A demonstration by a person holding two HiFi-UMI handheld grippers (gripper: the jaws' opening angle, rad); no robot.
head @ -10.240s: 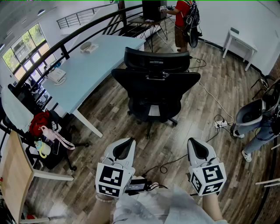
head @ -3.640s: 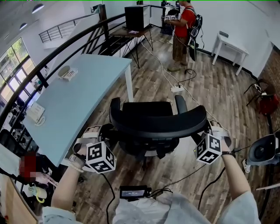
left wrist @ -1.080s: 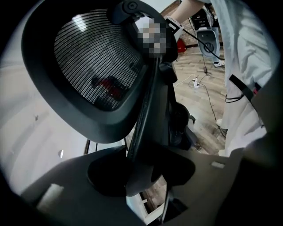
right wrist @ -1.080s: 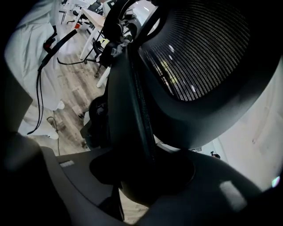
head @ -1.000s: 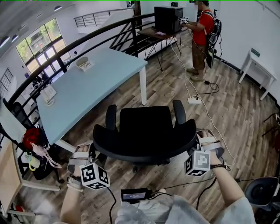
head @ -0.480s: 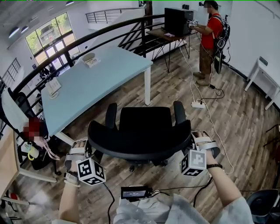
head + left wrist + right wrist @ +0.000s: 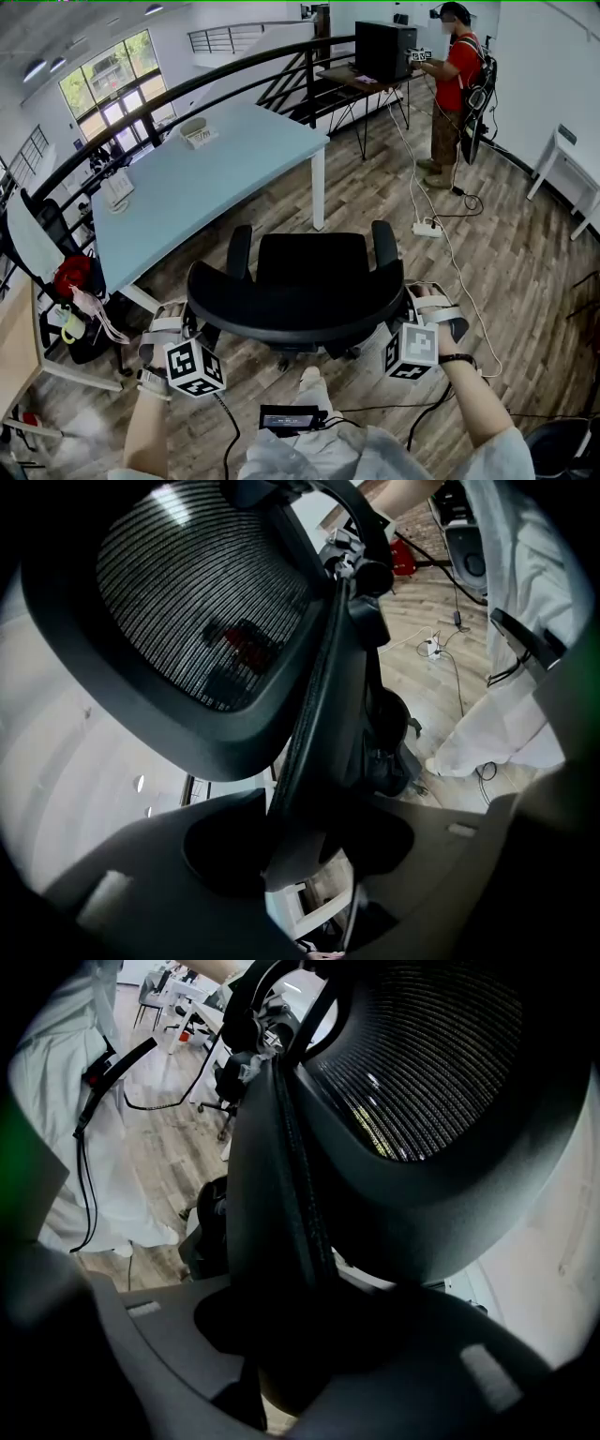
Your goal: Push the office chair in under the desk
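The black office chair (image 7: 300,281) stands on the wood floor, its seat towards the near corner of the light blue desk (image 7: 187,178). My left gripper (image 7: 190,317) is shut on the left edge of the backrest (image 7: 309,705), whose rim runs between the jaws of the left gripper (image 7: 300,847). My right gripper (image 7: 405,307) clamps the right edge of the backrest (image 7: 281,1194). The right gripper (image 7: 281,1340) has just been closing, with that rim filling its gap.
The desk's white leg (image 7: 317,192) stands just beyond the chair's seat. A power strip and cable (image 7: 427,228) lie on the floor to the right. A person in a red shirt (image 7: 457,84) stands at the back. A black railing (image 7: 187,89) runs behind the desk.
Ten seconds ago both grippers hung free and the chair stood apart; now they hold its backrest, with the seat turned towards the desk. Over the last second the chair has barely shifted.
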